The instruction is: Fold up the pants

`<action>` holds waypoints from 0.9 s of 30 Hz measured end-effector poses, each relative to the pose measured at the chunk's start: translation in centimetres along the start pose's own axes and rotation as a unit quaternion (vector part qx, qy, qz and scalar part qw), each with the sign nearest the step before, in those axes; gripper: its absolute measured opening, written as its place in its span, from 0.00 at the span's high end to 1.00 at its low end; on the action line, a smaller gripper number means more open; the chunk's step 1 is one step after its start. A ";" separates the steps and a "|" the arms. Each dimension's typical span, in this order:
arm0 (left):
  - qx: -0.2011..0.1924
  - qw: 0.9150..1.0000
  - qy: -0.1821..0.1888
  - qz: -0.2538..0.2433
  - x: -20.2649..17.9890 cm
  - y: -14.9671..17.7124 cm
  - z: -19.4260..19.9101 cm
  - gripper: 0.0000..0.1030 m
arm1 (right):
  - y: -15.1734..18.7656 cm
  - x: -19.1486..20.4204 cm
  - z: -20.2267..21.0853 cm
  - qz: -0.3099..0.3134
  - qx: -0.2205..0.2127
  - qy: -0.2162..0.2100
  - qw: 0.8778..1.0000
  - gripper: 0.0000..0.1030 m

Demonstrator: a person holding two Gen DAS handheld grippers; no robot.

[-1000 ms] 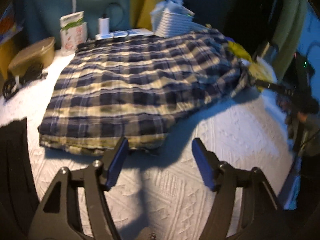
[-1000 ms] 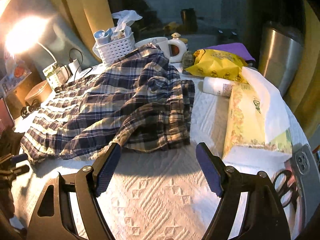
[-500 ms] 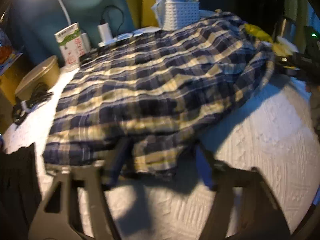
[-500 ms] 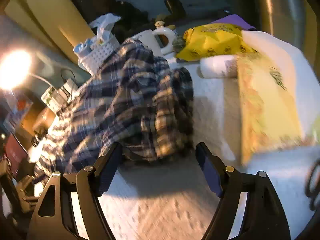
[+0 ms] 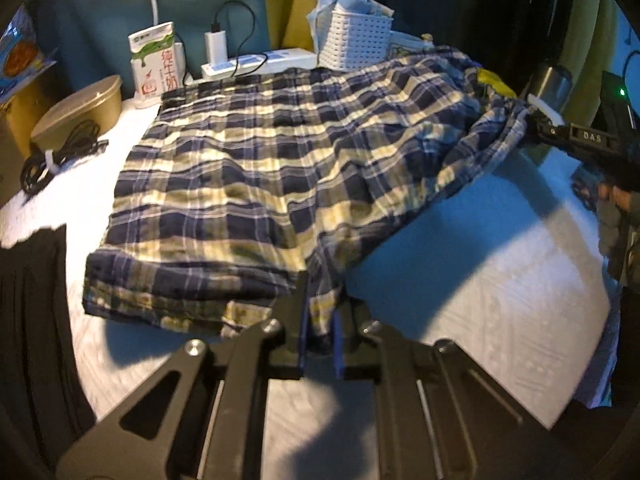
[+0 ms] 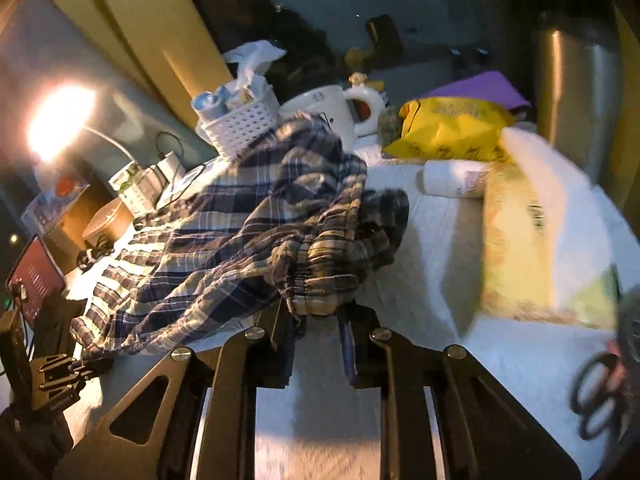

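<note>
Plaid pants [image 5: 280, 168] spread flat across the white textured desk [image 5: 500, 280], waistband end far right, hem end near left; left gripper [image 5: 320, 332] at the near hem corner, jaws drawn together and clamped on a fold of plaid cloth that sits pinched between the blue pads [image 5: 336, 340]; right gripper [image 6: 318, 332] at the bunched, gathered waistband [image 6: 320, 284], jaws close together with the elastic edge lying in the narrow gap between them, pressed from both sides as far as visible; cloth there rumpled and heaped, raised off the desk just ahead of the jaws; from the left wrist view, right gripper [image 5: 576, 136] seen at the far right edge of the pants, touching the fabric; from the right wrist view, left gripper [image 6: 60, 368] seen at the near left end of the pants; beyond the pants at the far side, white basket [image 5: 356, 40], milk carton [image 5: 154, 64], power strip [image 5: 260, 62] with a charger plugged in; round lidded bowl [image 5: 80, 108] and coiled black cable [image 5: 56, 154] at the far left; to the right of the waistband, yellow bag [image 6: 452, 128], white mug [image 6: 324, 112], tissue pack [image 6: 532, 240] and steel flask [image 6: 572, 92]; lamp [image 6: 60, 120] glowing at the far left.
</note>
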State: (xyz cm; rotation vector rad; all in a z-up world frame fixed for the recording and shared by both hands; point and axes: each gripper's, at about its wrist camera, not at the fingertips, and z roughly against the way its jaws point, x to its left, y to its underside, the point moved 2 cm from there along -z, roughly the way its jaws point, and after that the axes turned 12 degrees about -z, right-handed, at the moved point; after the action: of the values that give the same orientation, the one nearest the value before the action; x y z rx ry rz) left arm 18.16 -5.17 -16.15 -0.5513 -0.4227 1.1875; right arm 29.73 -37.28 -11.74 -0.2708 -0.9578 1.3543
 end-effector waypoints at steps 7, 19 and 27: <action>0.002 1.000 0.017 0.023 -0.6 2.0 1.5 0.90 | 2.7 -1.5 3.1 0.016 0.012 0.011 1.000 0.80; -0.018 0.994 0.024 0.108 5.1 4.6 7.2 0.85 | 6.0 -2.4 2.6 0.081 0.018 0.133 0.988 0.53; -0.032 0.992 0.011 0.120 9.3 2.3 4.8 0.81 | 4.2 1.1 6.5 0.099 -0.039 0.100 0.989 0.36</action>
State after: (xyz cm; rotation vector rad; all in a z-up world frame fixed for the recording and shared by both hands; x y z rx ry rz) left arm 16.67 5.12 -13.50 -0.6842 -0.3836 1.4010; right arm 22.10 -37.57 -10.08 -0.5634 -0.8334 1.4408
